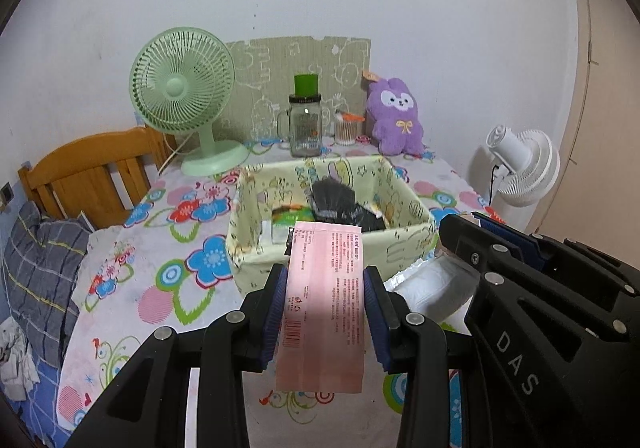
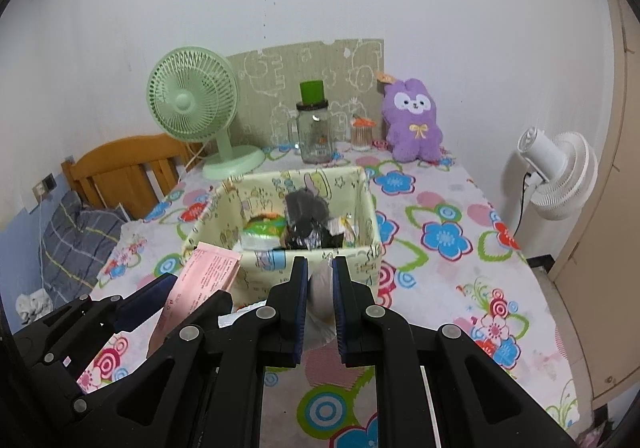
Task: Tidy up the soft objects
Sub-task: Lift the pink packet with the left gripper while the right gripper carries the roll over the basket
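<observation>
Left gripper (image 1: 326, 306) clamps pink packet (image 1: 322, 304) by its side edges, near fabric bin (image 1: 400, 244) | right gripper (image 2: 320, 304) pinched nearly closed on white pouch (image 2: 320, 284) | both look light, floppy, crushable, so grip mid-body.

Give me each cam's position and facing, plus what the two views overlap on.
Left wrist: on the left gripper, looking forward and down over the table at the fabric bin; own fingers clamp a pink packet; right gripper enters at right.
Right wrist: on the right gripper, same facing, set further right; fingers pinch a white packet; left gripper with the pink packet shows at left.
Shared: bin, green fan, jar, purple plush, white fan.
</observation>
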Available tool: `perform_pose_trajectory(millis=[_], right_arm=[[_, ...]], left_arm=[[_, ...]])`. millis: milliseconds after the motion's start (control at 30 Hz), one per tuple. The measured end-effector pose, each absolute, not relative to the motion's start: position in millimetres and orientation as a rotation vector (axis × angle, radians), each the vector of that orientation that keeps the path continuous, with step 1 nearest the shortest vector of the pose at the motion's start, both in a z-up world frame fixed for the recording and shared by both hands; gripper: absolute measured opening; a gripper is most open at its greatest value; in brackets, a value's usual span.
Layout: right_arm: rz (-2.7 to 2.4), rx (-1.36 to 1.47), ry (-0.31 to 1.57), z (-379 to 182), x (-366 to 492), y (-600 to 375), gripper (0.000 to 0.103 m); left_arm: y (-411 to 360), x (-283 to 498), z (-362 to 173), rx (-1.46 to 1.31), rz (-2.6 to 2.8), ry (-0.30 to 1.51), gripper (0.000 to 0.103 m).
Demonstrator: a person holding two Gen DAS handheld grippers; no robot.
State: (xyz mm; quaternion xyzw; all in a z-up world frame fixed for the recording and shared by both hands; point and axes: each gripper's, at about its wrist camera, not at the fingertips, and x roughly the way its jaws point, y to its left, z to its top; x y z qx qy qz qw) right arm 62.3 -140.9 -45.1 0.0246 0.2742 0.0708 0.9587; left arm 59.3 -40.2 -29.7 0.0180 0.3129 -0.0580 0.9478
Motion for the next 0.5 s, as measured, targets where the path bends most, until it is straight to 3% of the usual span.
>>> perform_pose_trajectory(millis=[500], right_arm=[[0.137, 0.046, 0.501, -17.7, 64.8, -136.3, 0.015]], left_arm=[[-37.3, 67.0, -7.7, 0.034, -0.120, 0.591, 0.039]])
